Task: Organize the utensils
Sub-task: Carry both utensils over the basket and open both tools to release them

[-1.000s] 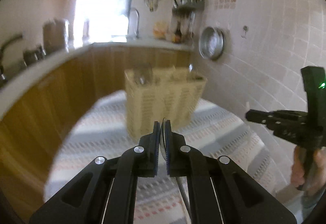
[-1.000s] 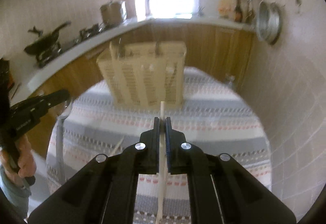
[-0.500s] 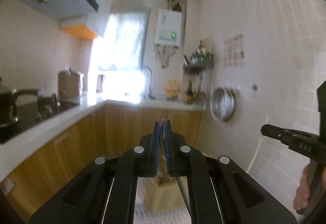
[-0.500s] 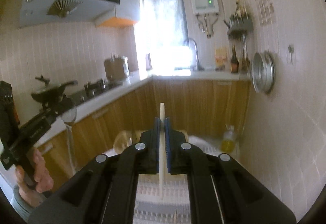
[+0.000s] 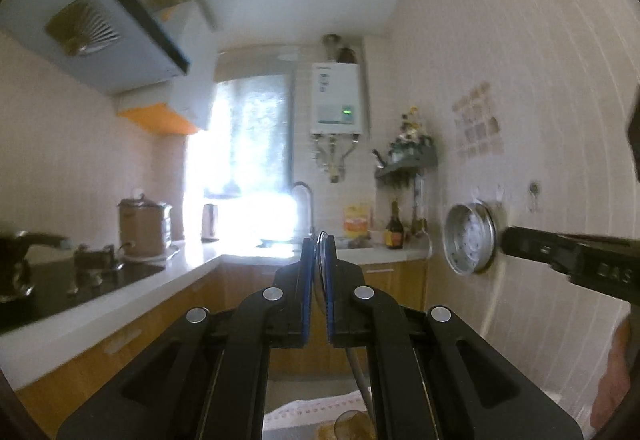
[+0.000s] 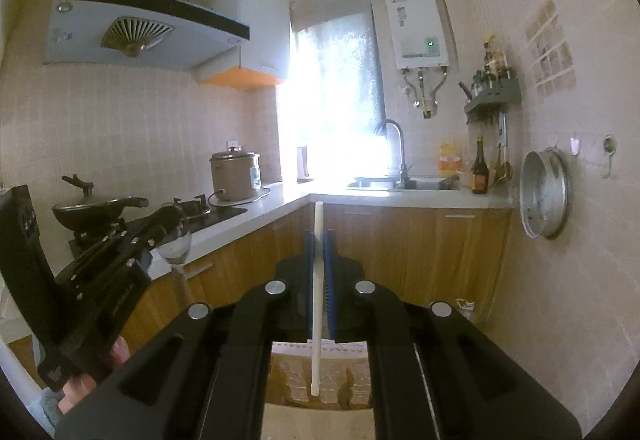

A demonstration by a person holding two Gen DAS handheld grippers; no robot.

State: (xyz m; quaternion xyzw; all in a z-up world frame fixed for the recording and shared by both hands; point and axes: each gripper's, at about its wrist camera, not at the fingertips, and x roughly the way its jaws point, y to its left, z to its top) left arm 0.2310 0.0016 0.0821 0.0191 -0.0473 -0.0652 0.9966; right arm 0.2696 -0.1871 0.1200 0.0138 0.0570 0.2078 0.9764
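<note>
My left gripper is shut on a metal spoon, bowl end up between the pads and handle hanging down behind the right finger. In the right wrist view the same spoon's bowl shows at the left gripper's tips. My right gripper is shut on a white chopstick that stands upright and reaches down over the beige utensil basket below. The right gripper also shows at the right edge of the left wrist view. Both grippers are raised and level.
A kitchen counter runs along the left and back with a wok, rice cooker and sink tap. A metal pan hangs on the right tiled wall. The striped tablecloth's edge lies below.
Both grippers have lifted and tilted up from facing the basket on the table to facing the kitchen wall. The basket has dropped to the bottom of both views. Spoon and chopstick stay gripped.
</note>
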